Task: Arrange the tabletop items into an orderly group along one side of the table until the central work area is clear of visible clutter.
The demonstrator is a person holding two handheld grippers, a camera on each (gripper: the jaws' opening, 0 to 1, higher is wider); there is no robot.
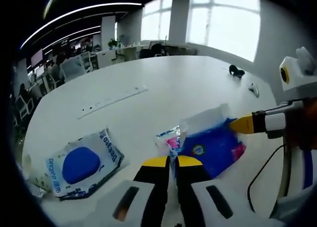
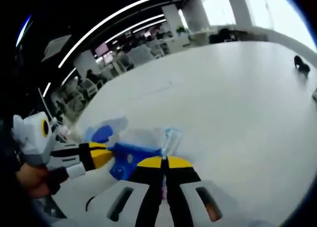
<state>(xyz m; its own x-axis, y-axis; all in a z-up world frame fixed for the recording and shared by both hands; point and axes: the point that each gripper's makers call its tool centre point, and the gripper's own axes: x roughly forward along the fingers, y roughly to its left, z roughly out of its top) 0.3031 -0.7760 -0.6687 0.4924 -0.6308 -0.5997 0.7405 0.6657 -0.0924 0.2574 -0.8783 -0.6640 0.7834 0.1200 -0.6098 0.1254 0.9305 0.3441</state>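
Your left tongs (image 1: pixel 172 161) are pressed together on the near edge of a clear plastic packet with blue contents (image 1: pixel 210 143), pinching its crinkled pink-and-blue corner. Your right tongs (image 2: pixel 164 162) are likewise pressed together, pinching the same packet (image 2: pixel 130 155) at a thin clear flap. In the left gripper view the right tongs (image 1: pixel 240 124) reach in from the right with their yellow tip on the packet's far edge; in the right gripper view the left tongs (image 2: pixel 104 155) come in from the left and meet the blue part.

The packet lies on the white surface (image 1: pixel 163 83), near its close edge. Beside it to the left rests a white pouch printed with a blue oval (image 1: pixel 81 163). Farther out lies a long white strip (image 1: pixel 113 101), and well apart, near the far edge, a small dark object (image 1: pixel 237 70).
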